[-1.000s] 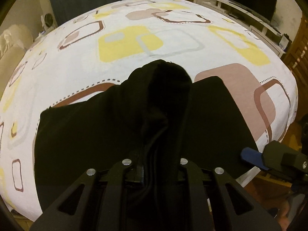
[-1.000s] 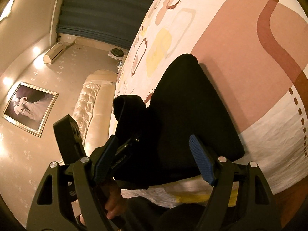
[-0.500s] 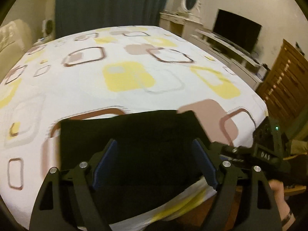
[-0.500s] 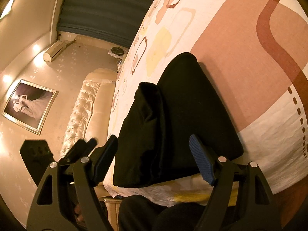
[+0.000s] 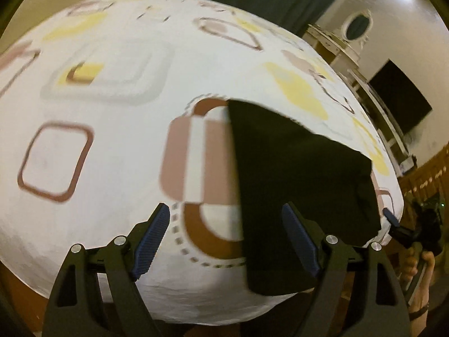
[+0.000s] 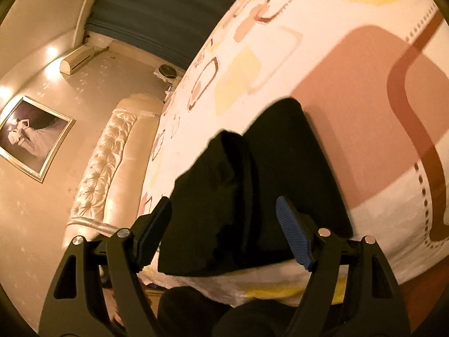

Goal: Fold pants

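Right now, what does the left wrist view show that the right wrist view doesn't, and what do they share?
Only the left wrist view shows the television, the oval mirror above a pale dresser, and the right tool seen from outside, at the bed's near corner.

Only the right wrist view shows the framed picture, the wall air conditioner, the tufted headboard, and the raised fold along the pants' left side.

Both show the folded black pants lying on the patterned bedsheet, the dark curtain, and an open, empty tool; the left tool sits beside the pants' edge.
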A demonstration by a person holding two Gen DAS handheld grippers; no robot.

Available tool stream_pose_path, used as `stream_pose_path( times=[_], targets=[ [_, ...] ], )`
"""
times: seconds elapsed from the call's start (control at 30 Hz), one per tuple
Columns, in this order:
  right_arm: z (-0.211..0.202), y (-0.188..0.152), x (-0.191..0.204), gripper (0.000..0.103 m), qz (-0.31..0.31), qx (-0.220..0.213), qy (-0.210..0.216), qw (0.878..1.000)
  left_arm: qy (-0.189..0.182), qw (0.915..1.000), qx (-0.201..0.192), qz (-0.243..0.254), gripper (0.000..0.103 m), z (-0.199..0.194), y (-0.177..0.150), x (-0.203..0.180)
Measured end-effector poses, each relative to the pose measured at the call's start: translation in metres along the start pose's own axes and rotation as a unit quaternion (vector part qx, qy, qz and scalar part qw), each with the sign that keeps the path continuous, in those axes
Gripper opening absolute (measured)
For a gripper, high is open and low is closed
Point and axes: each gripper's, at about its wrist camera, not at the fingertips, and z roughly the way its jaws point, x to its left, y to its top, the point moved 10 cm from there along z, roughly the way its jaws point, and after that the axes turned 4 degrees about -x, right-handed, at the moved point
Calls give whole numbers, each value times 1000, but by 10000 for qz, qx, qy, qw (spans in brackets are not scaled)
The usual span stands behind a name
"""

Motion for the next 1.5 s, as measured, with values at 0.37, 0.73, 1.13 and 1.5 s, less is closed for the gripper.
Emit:
stream_pose_path(
  times=[0.37, 0.73, 1.13, 1.5],
  targets=[
    [53, -6, -12, 77, -453, 507, -804, 9944, 28, 9997, 124, 215, 81, 9, -9, -7],
    [80, -39, 5, 50, -864, 1420, -634, 9840, 152, 9996, 144, 171, 81, 13, -9, 5],
    [62, -29, 37, 12, -1366, 1030, -497, 9840, 146, 9996, 157, 167, 81, 12, -10, 7],
    [17, 12, 10, 11, -1431, 587, -916, 9837, 48, 9993, 195, 328, 81, 12, -16, -9]
  ],
)
